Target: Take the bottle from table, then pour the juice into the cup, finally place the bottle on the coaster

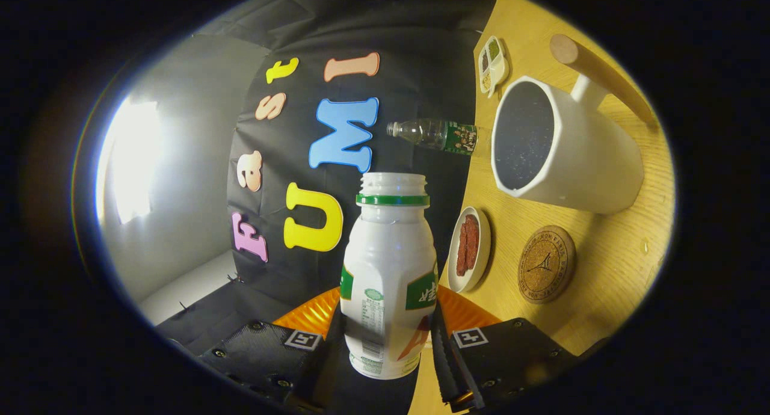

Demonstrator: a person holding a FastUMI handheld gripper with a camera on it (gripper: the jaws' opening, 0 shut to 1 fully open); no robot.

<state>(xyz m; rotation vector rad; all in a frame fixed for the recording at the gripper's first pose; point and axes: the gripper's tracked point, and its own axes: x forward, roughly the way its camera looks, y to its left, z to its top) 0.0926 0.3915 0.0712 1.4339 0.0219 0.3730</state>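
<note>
A white juice bottle (390,270) with a green neck ring and an open mouth sits between my two fingers, and my gripper (385,343) is shut on its lower body. The view is rolled sideways, so the bottle lies tipped with its mouth pointing along the table edge. A large white cup (592,162) with a wooden handle stands on the wooden table (613,264), beyond the fingers and to the right of the bottle's mouth; its inside looks dark. A round cork coaster (546,263) lies on the table between the cup and my fingers.
A small white dish (469,248) with dark red pieces sits next to the coaster. A clear plastic water bottle (434,135) stands at the table's far edge. Past the cup is a small divided dish (493,65) with green and brown contents.
</note>
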